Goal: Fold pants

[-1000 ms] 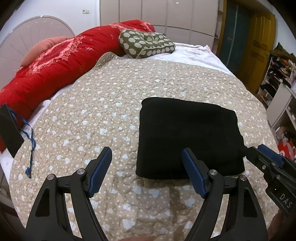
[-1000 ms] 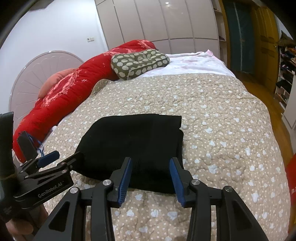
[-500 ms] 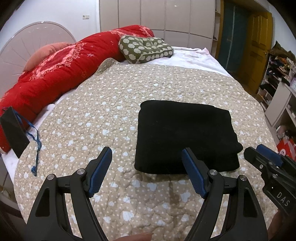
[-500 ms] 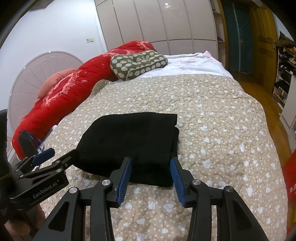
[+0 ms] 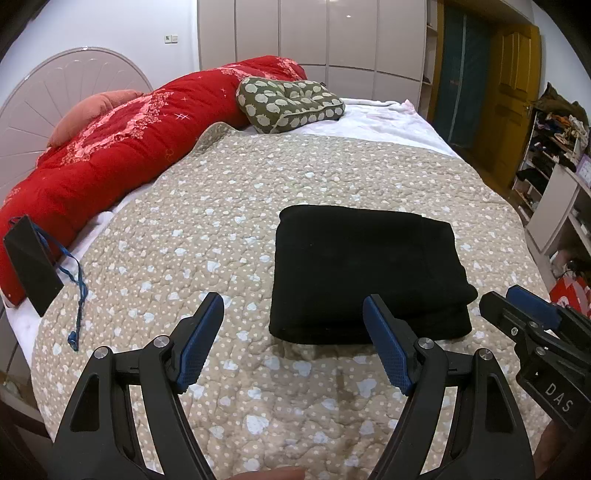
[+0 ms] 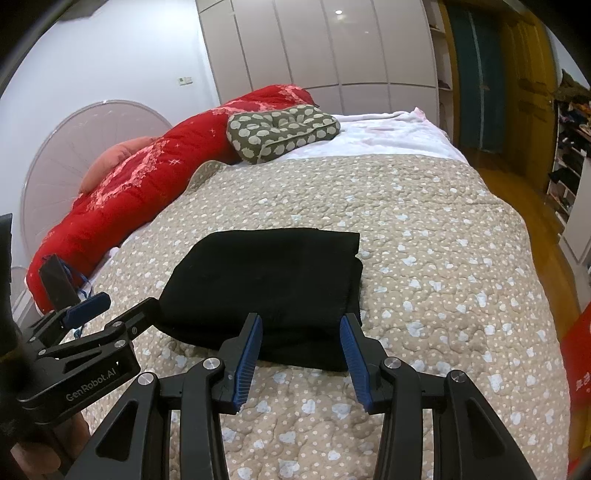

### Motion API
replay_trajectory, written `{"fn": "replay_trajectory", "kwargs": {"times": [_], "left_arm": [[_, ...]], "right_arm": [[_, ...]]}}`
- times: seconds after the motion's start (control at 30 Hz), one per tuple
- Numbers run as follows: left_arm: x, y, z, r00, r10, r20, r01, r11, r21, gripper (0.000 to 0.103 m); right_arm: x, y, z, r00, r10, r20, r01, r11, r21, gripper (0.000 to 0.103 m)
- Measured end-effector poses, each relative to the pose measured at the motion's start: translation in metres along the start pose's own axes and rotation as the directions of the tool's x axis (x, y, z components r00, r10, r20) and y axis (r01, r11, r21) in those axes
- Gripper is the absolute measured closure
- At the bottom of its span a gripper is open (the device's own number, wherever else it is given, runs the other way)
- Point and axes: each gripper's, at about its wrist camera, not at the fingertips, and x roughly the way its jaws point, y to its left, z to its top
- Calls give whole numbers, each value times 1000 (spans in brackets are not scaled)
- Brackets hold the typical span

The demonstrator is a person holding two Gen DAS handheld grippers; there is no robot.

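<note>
Pants look fully folded; little seems left.
Black pants [image 5: 364, 269] lie in a compact rectangle on the bed's quilt [image 5: 229, 221]; left gripper [image 5: 291, 332] and right gripper [image 6: 301, 349] hover released, jaws empty.

We see a bedroom; landmark is the bed [image 5: 258, 229], covered by a beige quilt [image 5: 332, 177] with pale heart shapes. At the bed's head stands a rounded pale headboard [image 5: 44, 122]. A red duvet [image 5: 122, 144] lies bunched along the headboard side of the bed, with a green patterned cushion [image 5: 288, 99] at its far end. White sheet [image 5: 388, 122] shows beyond the quilt. Past the bed's far side, a wall of pale wardrobe doors [image 5: 314, 33]. Right of the bed, a yellow wooden door [image 5: 517, 92], wooden floor [image 6: 517, 192] and cluttered open shelves [image 5: 550, 147]. Walls white.
</note>
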Motion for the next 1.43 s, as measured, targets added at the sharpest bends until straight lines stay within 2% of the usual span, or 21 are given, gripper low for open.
{"fn": "replay_trajectory", "kwargs": {"times": [1.43], "left_arm": [[4,-1,-5,1000,-24,-13,25,1000,15,25]], "right_arm": [[6,-4,-7,1000,6,-20,-6,1000,3,60]]}}
